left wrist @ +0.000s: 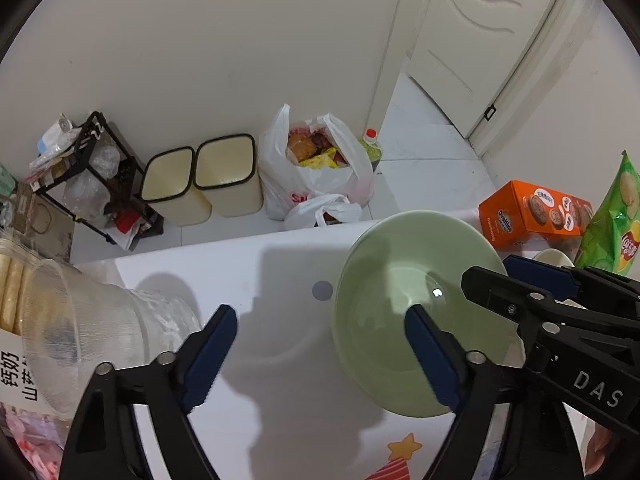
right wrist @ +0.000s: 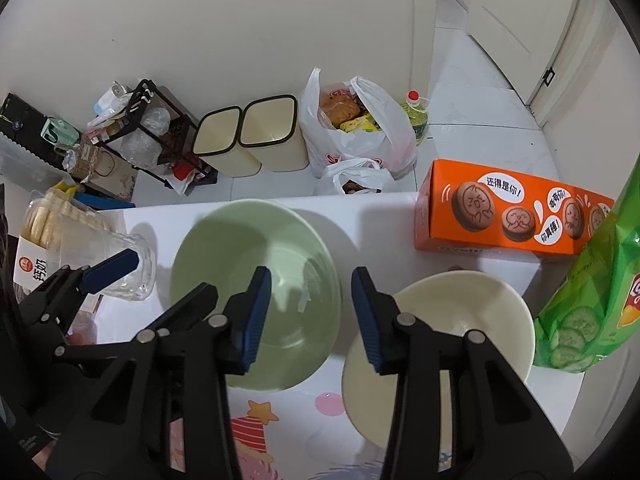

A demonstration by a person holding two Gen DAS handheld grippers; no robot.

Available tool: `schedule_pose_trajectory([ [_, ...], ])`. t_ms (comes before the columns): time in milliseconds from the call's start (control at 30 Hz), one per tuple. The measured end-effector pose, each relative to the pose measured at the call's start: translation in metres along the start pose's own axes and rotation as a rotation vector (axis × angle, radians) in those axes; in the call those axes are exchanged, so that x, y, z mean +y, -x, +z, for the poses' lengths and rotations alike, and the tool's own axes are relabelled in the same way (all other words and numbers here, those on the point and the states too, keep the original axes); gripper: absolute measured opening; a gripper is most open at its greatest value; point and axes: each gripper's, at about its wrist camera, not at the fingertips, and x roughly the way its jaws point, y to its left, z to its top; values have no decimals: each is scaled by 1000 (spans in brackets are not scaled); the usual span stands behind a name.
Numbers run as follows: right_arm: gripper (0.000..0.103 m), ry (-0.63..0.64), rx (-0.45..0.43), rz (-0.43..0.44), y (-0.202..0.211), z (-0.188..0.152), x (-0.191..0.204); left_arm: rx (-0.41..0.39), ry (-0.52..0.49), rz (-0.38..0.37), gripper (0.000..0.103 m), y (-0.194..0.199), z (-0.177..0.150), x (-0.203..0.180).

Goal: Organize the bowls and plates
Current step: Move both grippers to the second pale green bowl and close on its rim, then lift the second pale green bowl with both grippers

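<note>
White counter stands before a cream wall. On it the green bowl sits beside the cream bowl. Left gripper is open astride the green rim; right gripper is half open over both rims, gripping nothing.

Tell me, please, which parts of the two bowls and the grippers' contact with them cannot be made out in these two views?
- Cream bowl: left wrist view shows only a sliver behind the right gripper; its near rim is hidden by that gripper's finger in the right wrist view.
- Green bowl: whether the left gripper touches its rim is unclear; its right finger covers the spot.
- Both bowls' undersides: hidden in both views.
</note>
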Motion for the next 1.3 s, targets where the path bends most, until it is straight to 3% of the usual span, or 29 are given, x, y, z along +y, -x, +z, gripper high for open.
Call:
schedule_pose_trajectory([
  [167, 40, -6, 15, -7, -4, 0, -2, 46, 21, -14, 52, -11, 3, 5],
  [233, 29, -7, 25, -7, -7, 0, -2, 61, 23, -18, 34, -15, 2, 5],
  [500, 11, -12, 32, -48, -9, -2, -5, 75, 14, -58, 8, -15, 1, -2],
  [1000, 6, 0, 59, -61, -8, -13, 3, 72, 25, -71, 5, -7, -4, 8],
  [1300, 6, -5, 74, -57, 6, -42, 12, 78, -6, -76, 5, 12, -33, 6],
])
